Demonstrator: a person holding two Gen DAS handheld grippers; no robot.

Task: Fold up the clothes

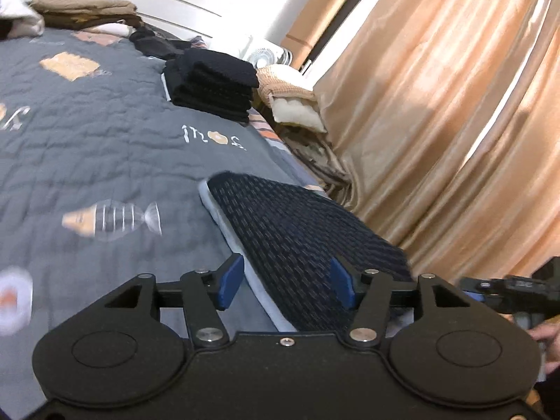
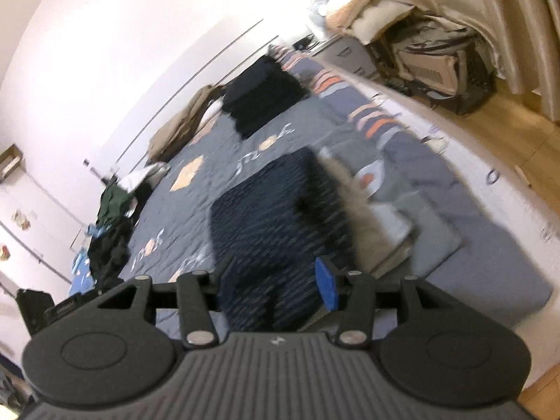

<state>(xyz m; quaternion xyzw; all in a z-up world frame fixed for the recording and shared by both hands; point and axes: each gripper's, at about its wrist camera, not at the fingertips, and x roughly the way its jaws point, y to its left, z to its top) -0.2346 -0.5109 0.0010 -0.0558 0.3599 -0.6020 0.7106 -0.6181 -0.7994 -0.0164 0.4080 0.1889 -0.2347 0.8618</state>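
Lying apparently unpinched between jaws: garment point(image 1: 297, 245)

Peach curtains point(image 1: 437, 112) hang beside the bed, a white fan point(image 1: 264, 56) stands behind.

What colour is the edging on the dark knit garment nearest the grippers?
Pale blue edging on the dark navy knit garment; clearest in left wrist view.

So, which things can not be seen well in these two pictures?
- Left wrist view: near end of the dark knit garment is hidden behind the left gripper.
- Right wrist view: a pale furry thing on the garment is motion-blurred, unidentifiable.
- Right wrist view: clothes pile is too small.
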